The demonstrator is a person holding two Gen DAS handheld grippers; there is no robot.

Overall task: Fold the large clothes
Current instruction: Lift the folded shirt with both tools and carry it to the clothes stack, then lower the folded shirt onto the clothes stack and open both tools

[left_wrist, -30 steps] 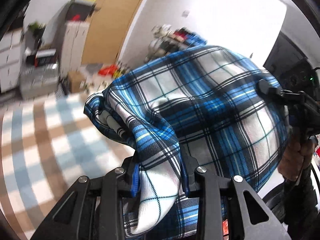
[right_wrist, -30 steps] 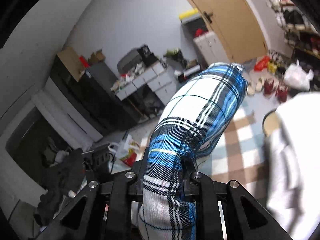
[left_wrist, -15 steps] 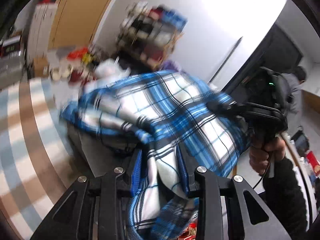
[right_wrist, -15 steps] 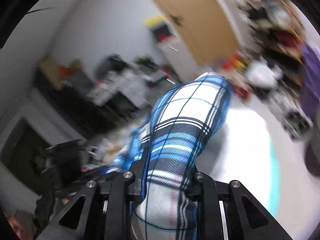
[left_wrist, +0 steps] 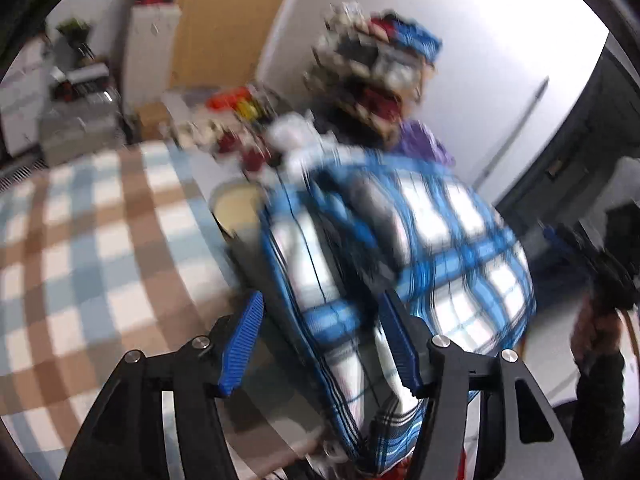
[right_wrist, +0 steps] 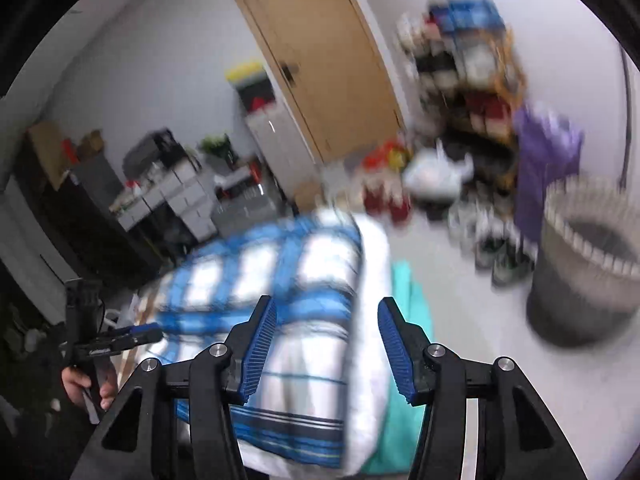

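The blue and white plaid garment is bunched in front of my left gripper. Its jaws are opening. The cloth hangs between them close to the right pad, and neither pad presses on it. In the right wrist view the plaid garment rests on a white and teal pile. My right gripper is just above it with its jaws opening and nothing pinched. Each view shows the other gripper held in a hand: the right gripper and the left gripper. Both views are blurred.
A grey woven basket stands on the floor at the right. A full shoe rack, a purple garment and a wooden door are behind. A checked rug covers the floor to the left, past grey drawer units.
Both grippers were shut on the plaid garment and have opened. The cloth has dropped from hanging to lying bunched on the pile. Both hands swung sideways and slightly down.
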